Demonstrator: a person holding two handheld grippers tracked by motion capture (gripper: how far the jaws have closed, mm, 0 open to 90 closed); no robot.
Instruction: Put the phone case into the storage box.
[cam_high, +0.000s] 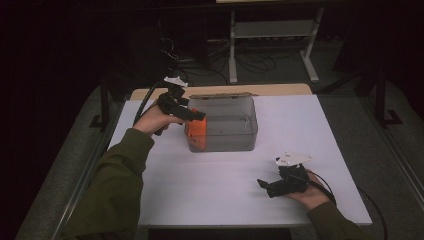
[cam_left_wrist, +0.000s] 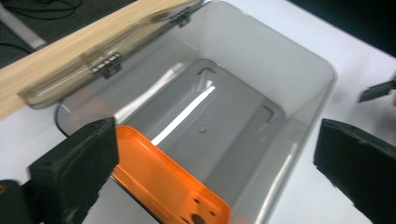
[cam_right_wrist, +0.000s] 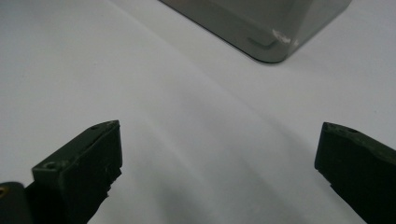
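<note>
Black jaws of the left gripper are recorded nearest the lens, standing wide apart with nothing pressed between them. Item: orange plate, flat, rounded corners, small holes near one end; it is seen leaning on edge inside the grey box against its near end wall, its upper rim level with the box rim, lying between the open jaws but not gripped by them. In the high view the same orange plate is placed at the left end of the box, directly under the left gripper. Box: translucent, hinged lid folded back over the wooden edge of the counter. Right gripper: held low over the counter well apart from the box, jaws wide, nothing held. Hazards, as judged: the plate could be knocked flat or dragged up if a jaw catches its rim as the left gripper is withdrawn; the light box could be shoved across the smooth counter by a jaw striking its wall, nothing steadying it; the open lid could be snagged by the trailing cable; the leaning plate could slide down by itself, its footing being hidden.
</note>
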